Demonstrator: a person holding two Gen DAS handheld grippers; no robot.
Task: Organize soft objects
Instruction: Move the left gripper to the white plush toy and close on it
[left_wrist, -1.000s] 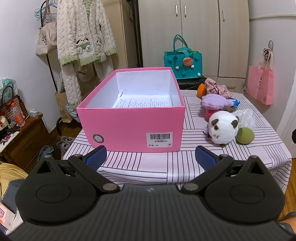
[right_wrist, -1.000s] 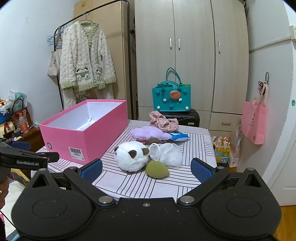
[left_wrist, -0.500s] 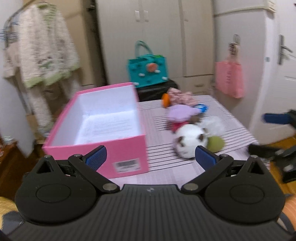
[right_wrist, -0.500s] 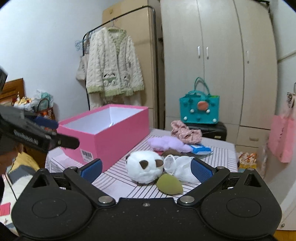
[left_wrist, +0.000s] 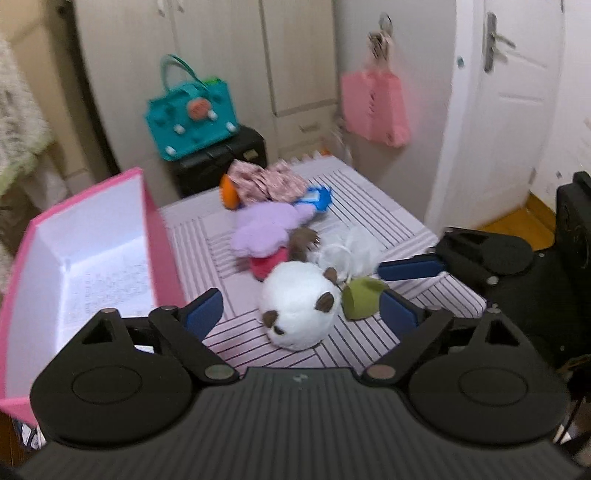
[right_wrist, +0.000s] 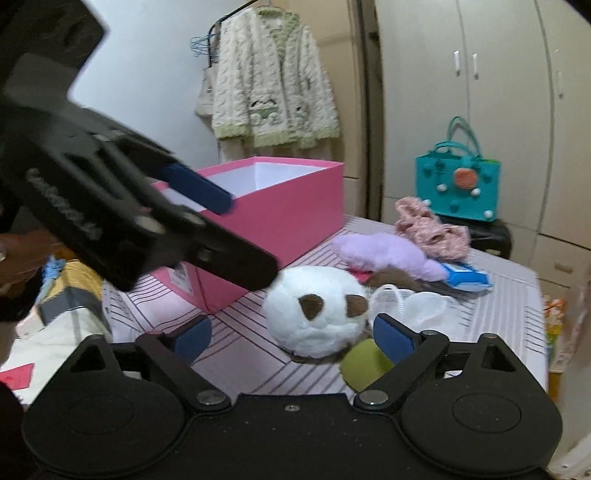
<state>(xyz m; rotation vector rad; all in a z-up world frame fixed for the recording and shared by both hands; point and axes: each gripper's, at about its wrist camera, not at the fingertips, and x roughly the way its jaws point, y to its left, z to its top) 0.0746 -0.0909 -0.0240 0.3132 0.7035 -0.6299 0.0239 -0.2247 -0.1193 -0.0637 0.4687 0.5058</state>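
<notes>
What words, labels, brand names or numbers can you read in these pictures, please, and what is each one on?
None can be read.
Printed sheet in the pink box: rows of print, too blurred.
White sticker on the pink box's end: blurred, partly hidden.
Raised lettering on the left gripper's side: blurred, illegible.
Blue packet on the striped table: no legible print.

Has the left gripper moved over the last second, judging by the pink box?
Yes. The left gripper has swung right, away from the pink box, and now frames the white plush, jaws closing.
</notes>
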